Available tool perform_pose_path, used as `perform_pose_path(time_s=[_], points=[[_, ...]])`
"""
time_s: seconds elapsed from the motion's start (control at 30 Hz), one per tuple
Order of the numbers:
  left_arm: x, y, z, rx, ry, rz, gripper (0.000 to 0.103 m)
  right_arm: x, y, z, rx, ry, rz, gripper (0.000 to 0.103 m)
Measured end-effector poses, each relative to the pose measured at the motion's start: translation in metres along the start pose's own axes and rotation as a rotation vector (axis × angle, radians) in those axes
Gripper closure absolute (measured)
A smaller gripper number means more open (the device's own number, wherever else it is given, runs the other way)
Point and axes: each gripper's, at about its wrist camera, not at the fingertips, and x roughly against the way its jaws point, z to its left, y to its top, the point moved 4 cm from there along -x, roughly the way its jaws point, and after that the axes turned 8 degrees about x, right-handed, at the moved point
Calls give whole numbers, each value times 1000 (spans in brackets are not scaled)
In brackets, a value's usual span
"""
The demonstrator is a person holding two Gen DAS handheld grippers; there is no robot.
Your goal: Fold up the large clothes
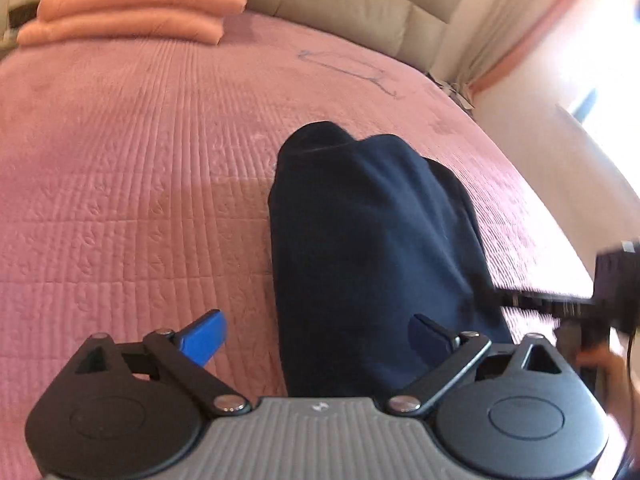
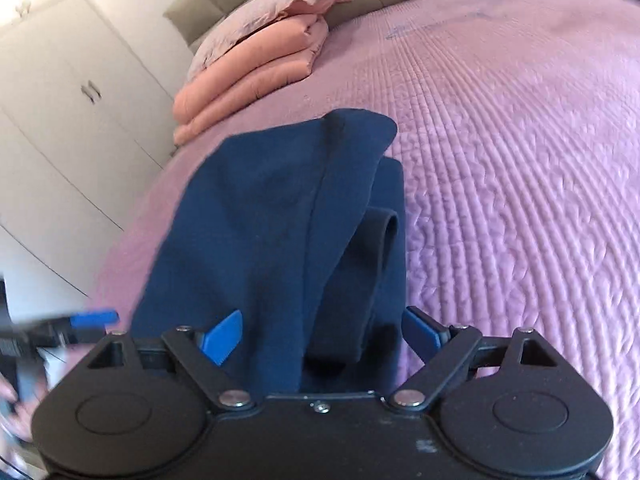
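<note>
A dark navy garment [image 1: 372,248] lies folded into a long narrow bundle on the pink quilted bedspread [image 1: 140,168]. My left gripper [image 1: 316,340] is open, its blue fingers on either side of the bundle's near end, not closed on it. The right wrist view shows the same garment [image 2: 280,232] with layered folds and a hem loop. My right gripper [image 2: 324,336] is open, its fingers straddling the near end. The right gripper shows blurred at the right edge of the left wrist view [image 1: 612,288]; the left gripper shows blurred in the right wrist view [image 2: 80,322].
A stack of folded peach blankets [image 1: 132,12] with a pillow on top sits at the head of the bed, by the beige headboard [image 1: 360,4]. White wardrobe doors [image 2: 60,100] stand beside the bed. The bed edge [image 1: 560,216] drops off on the right.
</note>
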Motion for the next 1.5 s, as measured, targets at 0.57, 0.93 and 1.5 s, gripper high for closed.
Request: perform_pose_path(time_s=[0.57, 0.93, 1.5], points=[[-48, 6, -15, -46, 7, 35, 4, -17, -29, -29, -186, 170, -26, 0], [-53, -1, -6, 3, -33, 68, 2, -12, -27, -14, 27, -9, -33, 0], [-125, 113, -8, -18, 78, -50, 1, -66, 74, 0, 166, -321, -45, 0]])
